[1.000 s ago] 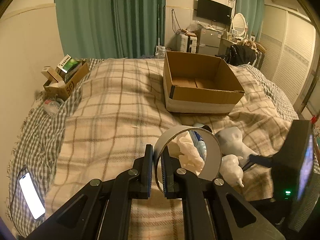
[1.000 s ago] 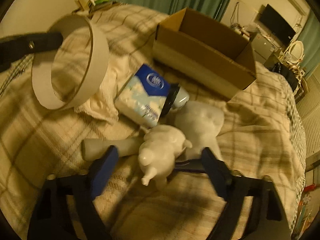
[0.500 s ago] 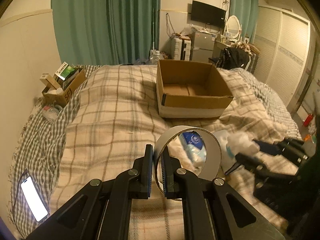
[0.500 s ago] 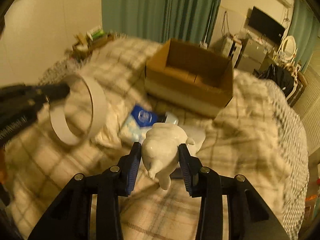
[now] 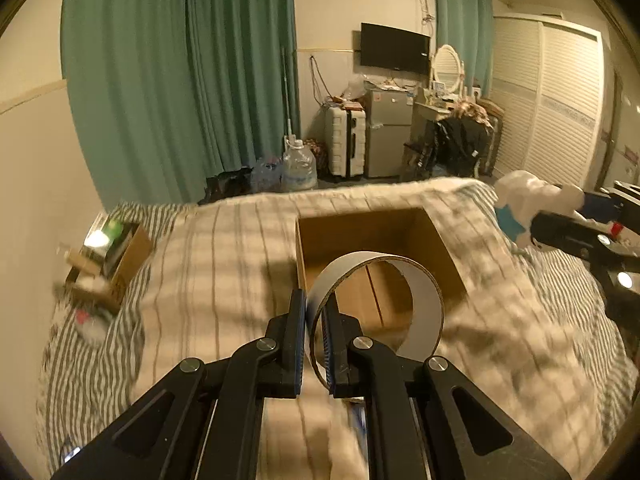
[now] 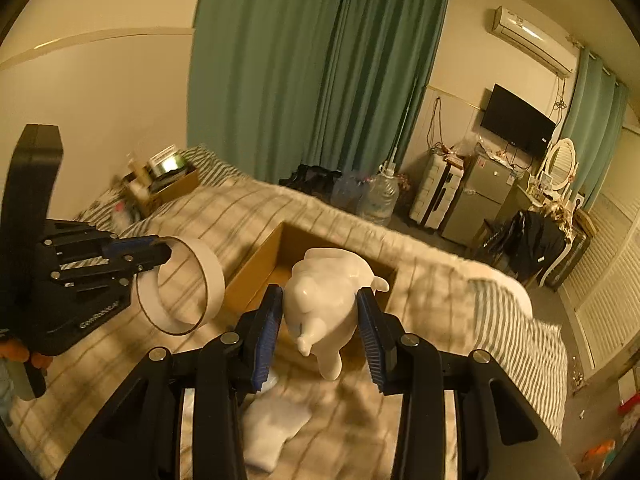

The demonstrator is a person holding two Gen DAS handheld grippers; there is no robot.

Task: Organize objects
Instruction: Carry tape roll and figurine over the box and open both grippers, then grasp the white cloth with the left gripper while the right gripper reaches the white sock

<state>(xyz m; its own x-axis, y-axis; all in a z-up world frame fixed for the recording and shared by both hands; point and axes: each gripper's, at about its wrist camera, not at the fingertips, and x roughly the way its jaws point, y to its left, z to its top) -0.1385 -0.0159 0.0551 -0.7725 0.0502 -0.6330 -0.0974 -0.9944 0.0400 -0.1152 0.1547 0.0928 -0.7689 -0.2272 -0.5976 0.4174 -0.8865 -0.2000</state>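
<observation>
The left claw (image 5: 314,344) is clamping nearly shut on the thin wall of a cardboard ring (image 5: 380,304), one finger inside the hoop and one outside. That edge pinch is likely chosen because the band is too wide to span whole. The ring is standing on edge in the air, its open axis lying roughly level and across the claw's line, hanging just in front of the open cardboard box (image 5: 380,240) on the bed (image 5: 224,260).

The right claw (image 6: 320,330) is squeezing a white figurine (image 6: 324,300) across its rounded body, pads pressing both flanks, which probably suits a smooth, bulging shape. The figurine's long axis is running away from the camera toward the box (image 6: 260,276), its snout end pointing down and back at the lens. Both things are being held above the bed, apparently for dropping into the box. A white cloth (image 6: 272,428) is lying on the bed below.
</observation>
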